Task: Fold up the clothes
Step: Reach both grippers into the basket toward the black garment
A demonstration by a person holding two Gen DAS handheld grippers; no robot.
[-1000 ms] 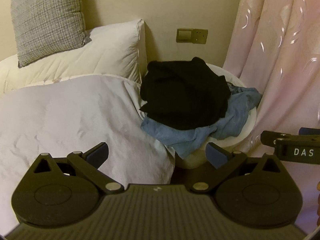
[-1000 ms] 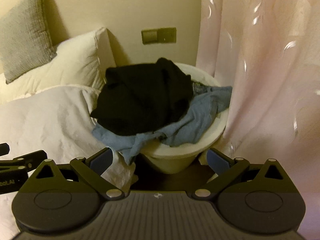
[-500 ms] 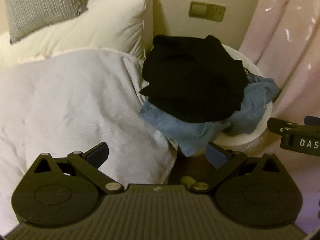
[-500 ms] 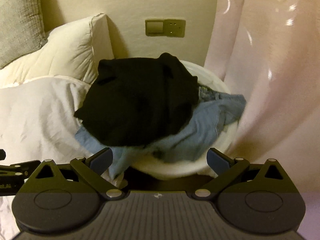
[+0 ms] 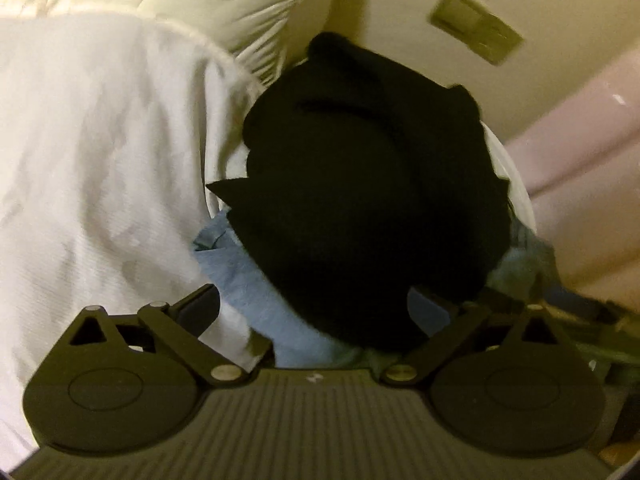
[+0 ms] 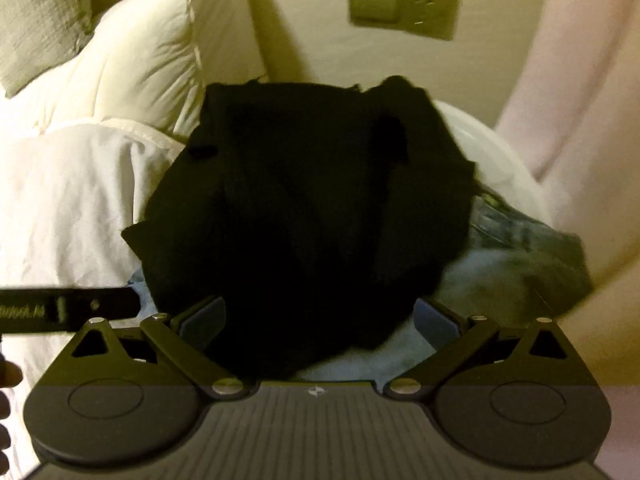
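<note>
Black garment [image 6: 304, 208] heaped on a blue denim piece [image 6: 500, 280] in a white basket [image 6: 496, 152], beside the white duvet [image 5: 100, 152] and under the wall switch [image 6: 404, 10]. Left gripper [image 5: 312, 304] and right gripper [image 6: 320, 316] both hang close over the heap, jaws spread wide, nothing between them. The black cloth looks soft, light and limp, likely to sag and trail when lifted; a protruding edge or corner, such as the point at its left [image 5: 224, 190], offers the surest pinch. Neither garment lies folded
</note>
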